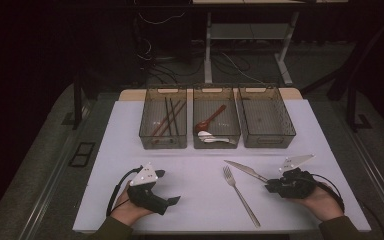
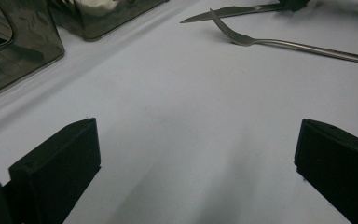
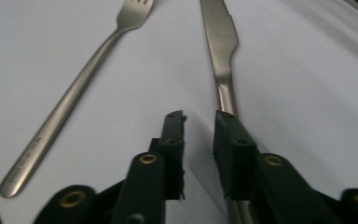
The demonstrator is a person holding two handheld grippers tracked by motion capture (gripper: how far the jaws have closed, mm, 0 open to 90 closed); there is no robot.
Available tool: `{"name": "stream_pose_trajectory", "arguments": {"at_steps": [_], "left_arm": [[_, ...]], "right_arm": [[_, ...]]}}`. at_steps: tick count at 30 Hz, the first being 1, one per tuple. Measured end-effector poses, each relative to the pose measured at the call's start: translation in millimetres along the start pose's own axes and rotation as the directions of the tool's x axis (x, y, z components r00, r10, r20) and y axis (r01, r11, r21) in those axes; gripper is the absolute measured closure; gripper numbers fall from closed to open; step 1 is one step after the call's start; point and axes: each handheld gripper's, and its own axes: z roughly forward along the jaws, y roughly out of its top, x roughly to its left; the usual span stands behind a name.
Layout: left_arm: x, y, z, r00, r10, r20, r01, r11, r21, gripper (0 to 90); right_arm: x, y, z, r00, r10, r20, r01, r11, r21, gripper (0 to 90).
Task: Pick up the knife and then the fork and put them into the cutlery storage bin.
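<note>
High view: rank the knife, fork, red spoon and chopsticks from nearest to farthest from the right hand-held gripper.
1. Knife, its handle at the right hand-held gripper.
2. Fork, just left of the knife.
3. Red spoon, in the middle bin.
4. Chopsticks, in the far-left bin.

The high view looks down from 6 o'clock; both gripper views skim low — sharing the slim steel fork [image 1: 240,195] [image 2: 286,43] [image 3: 74,93].

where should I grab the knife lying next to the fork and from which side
Take the knife by its handle end, the narrow part nearest the right hand-held gripper, coming low from the table's right. It lies flat with the blade pointing away toward the bins, and the fork sits apart on its left, so that side looks free.
</note>
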Motion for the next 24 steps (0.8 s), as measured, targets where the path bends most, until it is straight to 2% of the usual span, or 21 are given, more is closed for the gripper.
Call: {"name": "stream_pose_trajectory", "arguments": {"at_steps": [3,6,9,11,15,18,24], "left_arm": [[0.4,-0.2,-0.4,1.0,0.002,0.001,-0.002,1.0,0.0,0.0],[1.6,-0.7,-0.9,1.0,0.0,-0.004,0.0,1.0,0.007,0.0],[3.5,-1.8,-0.8,1.0,0.005,-0.002,-0.005,0.9999,0.012,0.0],[3.6,-1.8,-1.0,1.0,-0.001,-0.001,0.001,1.0,0.003,0.0],[3.6,-1.7,-0.8,1.0,0.004,0.001,-0.004,1.0,0.004,0.0],[3.7,-2.0,-0.9,1.0,0.006,0.002,-0.006,1.0,0.006,0.0],[4.2,-2.3,-1.5,1.0,0.002,0.0,-0.002,1.0,0.003,0.0]], "right_arm": [[-2.7,8.1,-3.8,0.9997,-0.014,-0.022,0.014,1.0,0.01,62.8],[-5.5,18.2,-7.2,0.9995,-0.028,-0.013,0.028,0.999,0.035,58.6],[-6.9,28.1,-7.1,0.998,-0.063,0.002,0.062,0.995,0.077,56.1],[-7.9,34.7,-4.3,0.9971,-0.076,-0.007,0.076,0.99,0.116,54.6],[-8.4,48.5,6.0,0.9956,-0.092,-0.021,0.094,0.972,0.214,50.7],[-8.6,57.7,14.4,0.9877,-0.156,-0.018,0.154,0.946,0.286,50.8],[-8.8,73.8,22.6,0.9812,-0.193,-0.008,0.182,0.913,0.365,50.2]]}}
